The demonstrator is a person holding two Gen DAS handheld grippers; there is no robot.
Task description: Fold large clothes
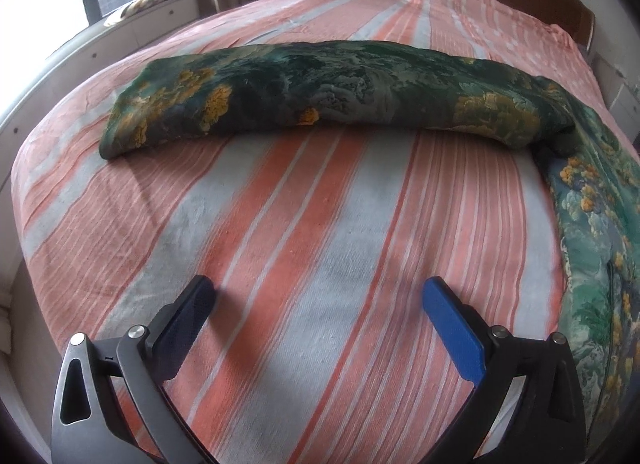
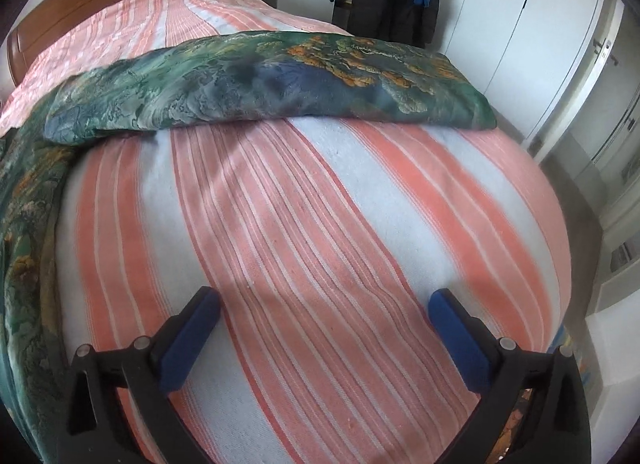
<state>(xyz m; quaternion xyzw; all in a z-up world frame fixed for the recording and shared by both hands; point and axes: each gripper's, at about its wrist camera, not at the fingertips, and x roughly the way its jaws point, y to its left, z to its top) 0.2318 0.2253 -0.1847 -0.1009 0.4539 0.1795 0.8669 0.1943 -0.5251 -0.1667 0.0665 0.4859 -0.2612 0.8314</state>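
Both claws, left claw (image 1: 320, 304) and right claw (image 2: 324, 308), hover released and empty above the bed (image 1: 280, 223), leaving the folded cloth (image 1: 320, 91) flat for regrasping.

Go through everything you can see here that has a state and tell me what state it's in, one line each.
left gripper: open, nothing between the fingers, over bare sheet.
right gripper: open, nothing between the fingers, over bare sheet.
green patterned garment: folded into a long band across the bed, one end trailing toward the near edge.
striped bedsheet: spread over the bed, lightly wrinkled.
dark jacket: hanging upright by the wardrobe.
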